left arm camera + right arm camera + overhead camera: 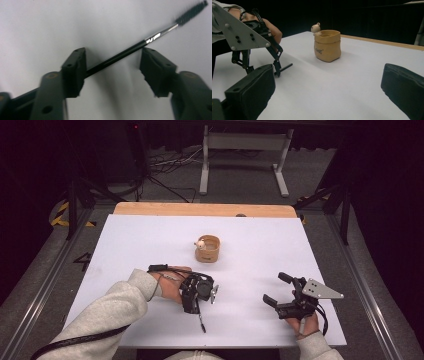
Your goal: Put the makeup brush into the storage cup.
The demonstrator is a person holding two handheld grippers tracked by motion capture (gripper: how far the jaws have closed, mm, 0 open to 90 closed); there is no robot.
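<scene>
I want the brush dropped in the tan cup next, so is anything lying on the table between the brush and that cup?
Nothing visible does. The brush lies between the left gripper's jaws, and the white table from there to the tan cup is bare. The right gripper sits off to the side.

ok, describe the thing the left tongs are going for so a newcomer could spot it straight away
On the white table sheet, look at the near edge, below the tan bag-shaped cup. Under the left tongs lies a thin black glossy wand with a bristly spiral brush tip, flat on the sheet. It is the one slim stick there; the cup is squat and tan.
</scene>
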